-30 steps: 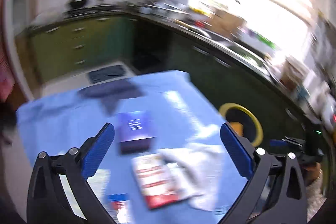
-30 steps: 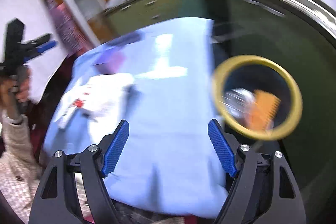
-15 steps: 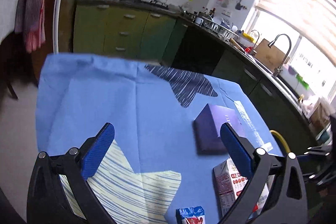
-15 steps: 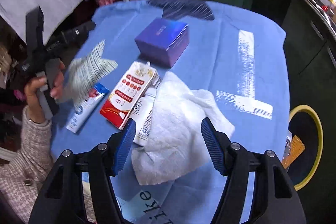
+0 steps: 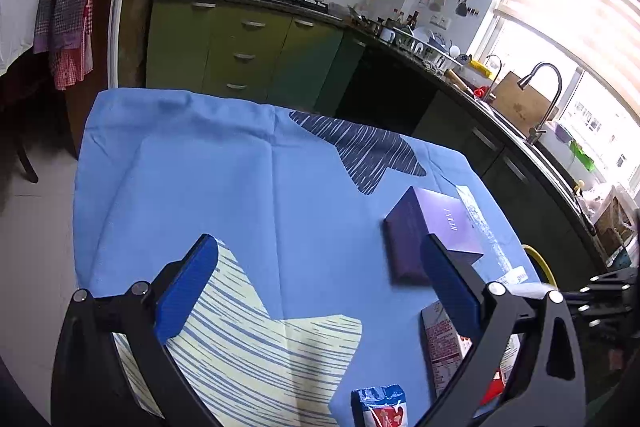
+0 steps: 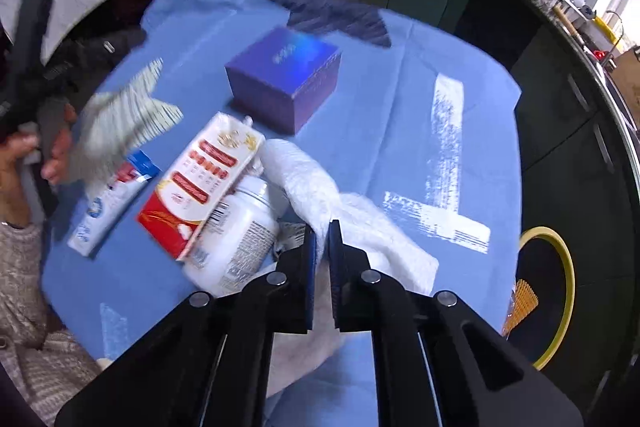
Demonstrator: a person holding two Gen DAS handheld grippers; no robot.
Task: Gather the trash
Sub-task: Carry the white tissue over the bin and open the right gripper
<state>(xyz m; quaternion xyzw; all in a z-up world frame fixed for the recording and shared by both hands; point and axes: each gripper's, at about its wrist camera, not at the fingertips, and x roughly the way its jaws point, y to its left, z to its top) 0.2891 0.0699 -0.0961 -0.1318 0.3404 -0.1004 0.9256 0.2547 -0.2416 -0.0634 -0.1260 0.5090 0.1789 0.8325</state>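
My right gripper (image 6: 322,241) is shut on a crumpled white paper towel (image 6: 352,223) lying on the blue tablecloth (image 6: 400,99). Beside it lie a white pill bottle (image 6: 236,239), a red and white carton (image 6: 204,179), a blue and white packet (image 6: 108,203) and a purple box (image 6: 286,77). My left gripper (image 5: 320,287) is open and empty above the cloth (image 5: 240,195), with the purple box (image 5: 432,231), the carton (image 5: 444,351) and the packet (image 5: 380,407) to its right.
A yellow-rimmed bin (image 6: 556,291) holding some trash stands on the floor right of the table. Green kitchen cabinets (image 5: 240,51) and a counter with a sink (image 5: 536,135) run behind and along the right. The person's hand holds the left gripper (image 6: 36,131) at the left.
My right gripper has closed on the paper towel after moving down to it. My left gripper has shifted slightly closer to the table and stays open.
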